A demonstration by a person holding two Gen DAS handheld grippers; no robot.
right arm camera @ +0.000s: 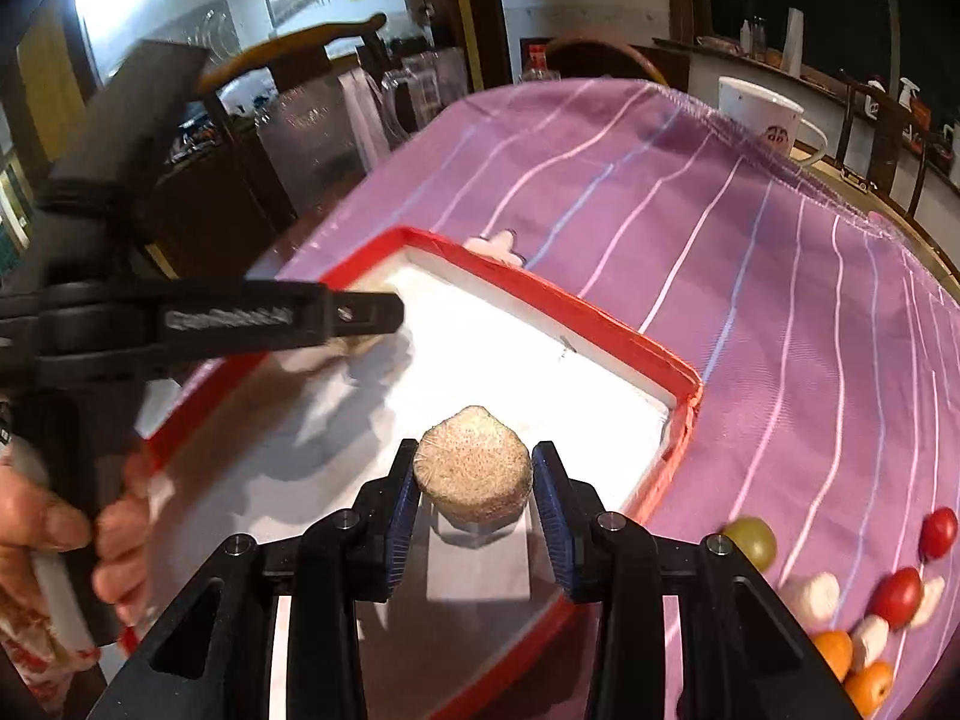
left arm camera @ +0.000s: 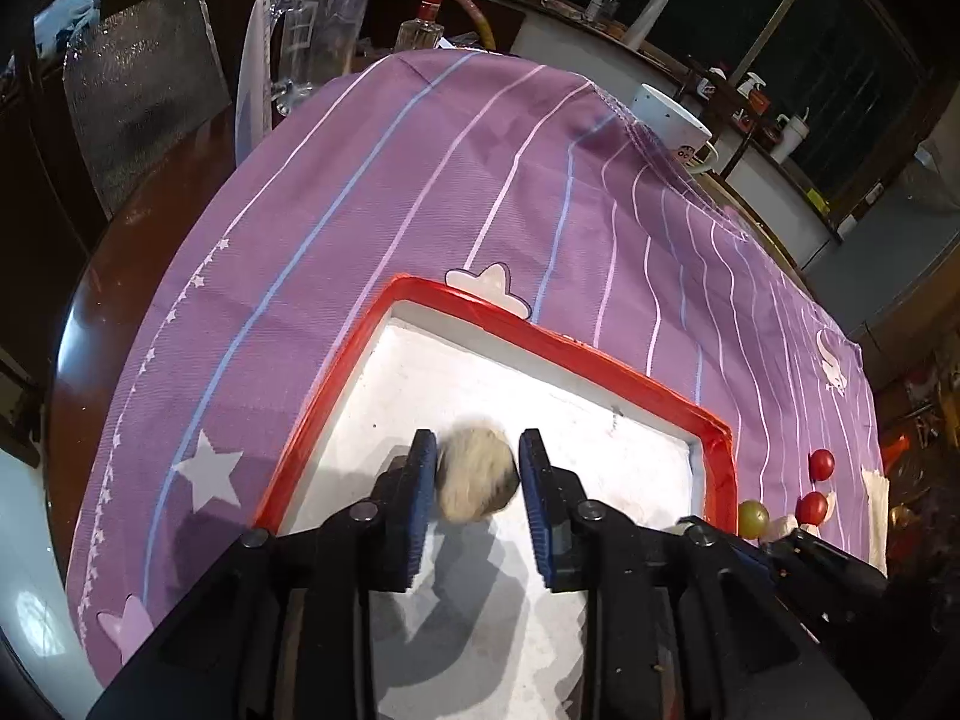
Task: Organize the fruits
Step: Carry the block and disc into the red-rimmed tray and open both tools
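Observation:
A white tray with a red rim [left arm camera: 600,360] [right arm camera: 570,306] lies on the purple striped cloth [left arm camera: 420,180]. Over it, my left gripper [left arm camera: 477,462] has a blurred beige fuzzy fruit [left arm camera: 477,483] between its blue pads; the left pad touches it and a thin gap shows at the right pad. From the right wrist, the left gripper [right arm camera: 378,315] appears side-on over the tray's far corner. My right gripper [right arm camera: 474,474] is shut on a second brown fuzzy fruit [right arm camera: 474,468] above the tray. Red cherry tomatoes [left arm camera: 821,464] [right arm camera: 938,532], a green grape [left arm camera: 753,517] [right arm camera: 750,540], small oranges [right arm camera: 834,651] and white pieces [right arm camera: 816,597] lie on the cloth to the right.
A white mug [left arm camera: 672,120] [right arm camera: 759,114] stands at the cloth's far right edge. A glass pitcher [left arm camera: 318,30] and a bottle [left arm camera: 423,24] stand behind the cloth. A person's hand [right arm camera: 60,528] holds the left gripper's handle at the left. Chairs and a counter ring the table.

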